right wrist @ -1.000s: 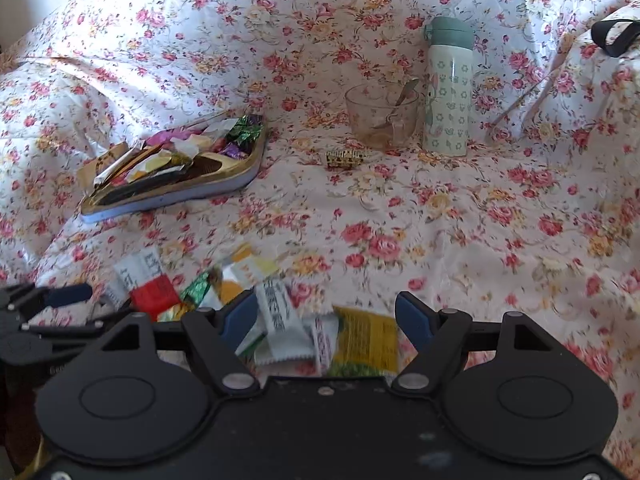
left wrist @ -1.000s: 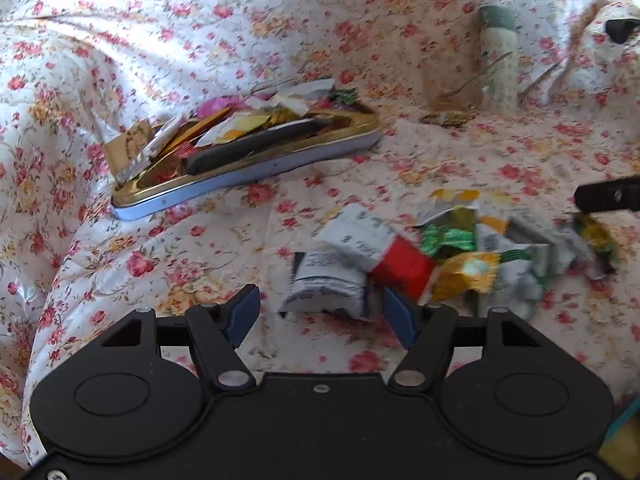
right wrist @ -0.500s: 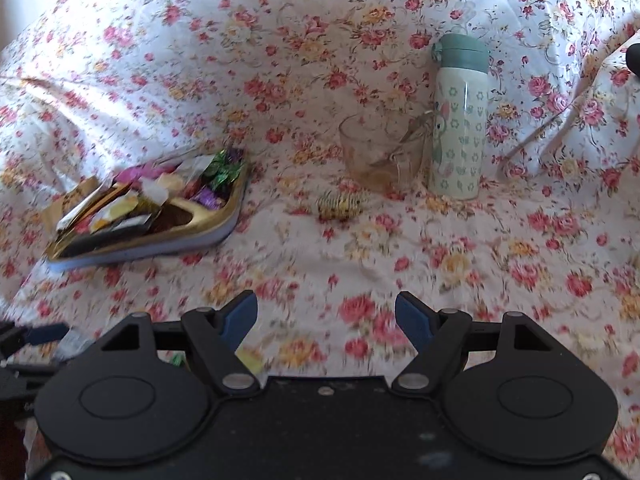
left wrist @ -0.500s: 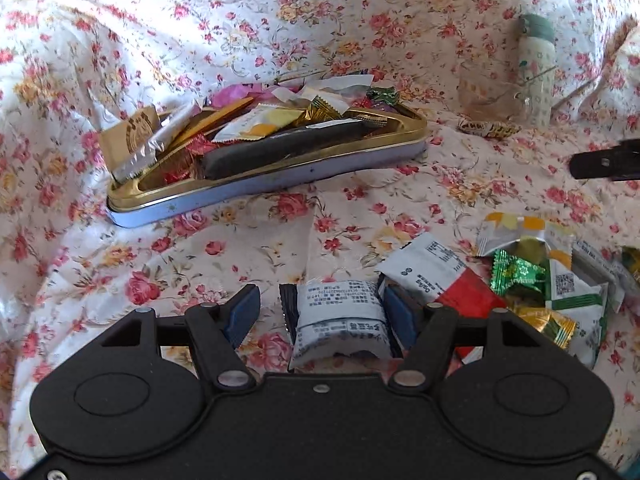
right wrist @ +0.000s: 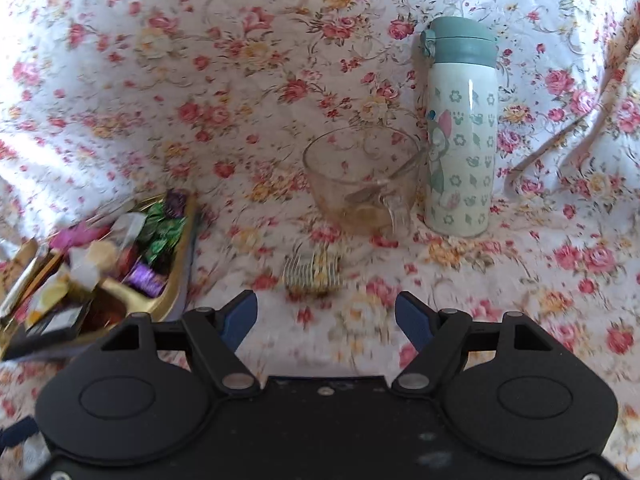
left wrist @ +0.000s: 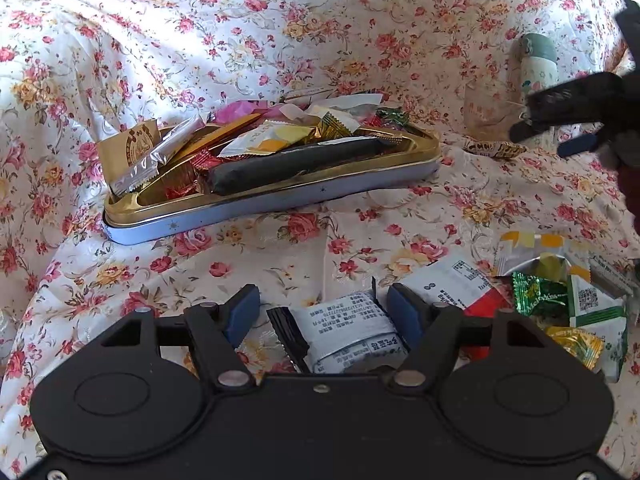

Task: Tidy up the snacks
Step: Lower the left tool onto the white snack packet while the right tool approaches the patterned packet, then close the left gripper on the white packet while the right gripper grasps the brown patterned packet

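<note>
- Floral cloth (left wrist: 280, 32) carries everything; tin (left wrist: 280, 200) sits toward its far left.
- Left gripper (left wrist: 320, 312), jaws opening, straddles white packet (left wrist: 348, 332); I centre before clamping.
- Right gripper (right wrist: 326, 316), jaws released and empty, faces striped candy (right wrist: 314, 274).

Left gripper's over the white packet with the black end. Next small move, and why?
Probably close on it. The left gripper has its jaws opening, and the white packet lies between the fingers with a gap on the left side, not yet pinched. The tin of snacks sits just beyond, so a lift there would likely follow.
</note>
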The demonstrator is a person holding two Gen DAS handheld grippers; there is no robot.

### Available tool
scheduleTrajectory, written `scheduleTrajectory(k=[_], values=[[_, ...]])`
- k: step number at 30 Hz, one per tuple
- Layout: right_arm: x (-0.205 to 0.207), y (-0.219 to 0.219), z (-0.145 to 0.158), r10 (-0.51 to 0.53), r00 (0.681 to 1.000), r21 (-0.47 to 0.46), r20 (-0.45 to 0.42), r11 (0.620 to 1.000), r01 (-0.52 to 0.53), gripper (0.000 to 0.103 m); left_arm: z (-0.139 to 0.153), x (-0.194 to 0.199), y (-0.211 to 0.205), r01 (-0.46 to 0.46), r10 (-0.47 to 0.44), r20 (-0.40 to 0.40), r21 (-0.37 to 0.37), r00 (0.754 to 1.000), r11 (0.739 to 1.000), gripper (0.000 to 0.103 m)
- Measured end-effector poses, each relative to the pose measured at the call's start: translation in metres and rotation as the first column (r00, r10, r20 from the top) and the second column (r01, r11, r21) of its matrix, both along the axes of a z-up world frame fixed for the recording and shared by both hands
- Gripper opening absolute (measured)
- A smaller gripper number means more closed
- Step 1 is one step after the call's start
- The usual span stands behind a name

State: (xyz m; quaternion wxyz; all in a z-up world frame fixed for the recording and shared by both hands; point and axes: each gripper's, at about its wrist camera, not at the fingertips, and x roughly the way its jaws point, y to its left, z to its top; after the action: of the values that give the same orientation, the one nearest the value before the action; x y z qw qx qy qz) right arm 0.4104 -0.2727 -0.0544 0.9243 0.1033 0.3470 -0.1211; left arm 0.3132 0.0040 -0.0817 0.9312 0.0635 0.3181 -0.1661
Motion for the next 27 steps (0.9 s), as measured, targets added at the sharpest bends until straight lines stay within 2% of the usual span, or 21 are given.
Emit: scheduleTrajectory(k=[5,10,15,18,21,27], values=[[0.025,0.006,-0.008,0.008,1.000,-0.050,-0.006,0.999,-0.008,0.080,0.000,-0.001,-0.001,-0.006,0.006,0.009,0.008,1.000,1.000,0.075],[0.043,0.013,-0.016,0.025,1.000,-0.105,-0.018,0.994,-0.027,0.080,0.000,0.001,0.002,-0.005,0.005,-0.001,-0.014,1.000,1.000,0.075],[0.057,0.012,-0.026,0.018,0.999,-0.107,-0.040,0.994,-0.023,0.079,0.000,0.001,0.002,-0.008,0.008,-0.003,-0.024,1.000,1.000,0.075],[0.059,0.011,-0.028,0.022,0.998,-0.100,-0.051,0.995,-0.027,0.071,0.000,0.001,0.002,-0.009,0.009,-0.002,-0.025,1.000,1.000,0.075],[0.057,0.010,-0.029,0.029,0.998,-0.100,-0.048,0.994,-0.033,0.056,0.000,0.001,0.002,-0.009,0.009,-0.002,-0.025,1.000,1.000,0.075],[0.038,0.003,-0.021,0.040,0.999,-0.047,-0.027,0.998,-0.041,0.055,0.000,0.001,0.002,-0.012,0.012,-0.001,-0.020,1.000,1.000,0.075]])
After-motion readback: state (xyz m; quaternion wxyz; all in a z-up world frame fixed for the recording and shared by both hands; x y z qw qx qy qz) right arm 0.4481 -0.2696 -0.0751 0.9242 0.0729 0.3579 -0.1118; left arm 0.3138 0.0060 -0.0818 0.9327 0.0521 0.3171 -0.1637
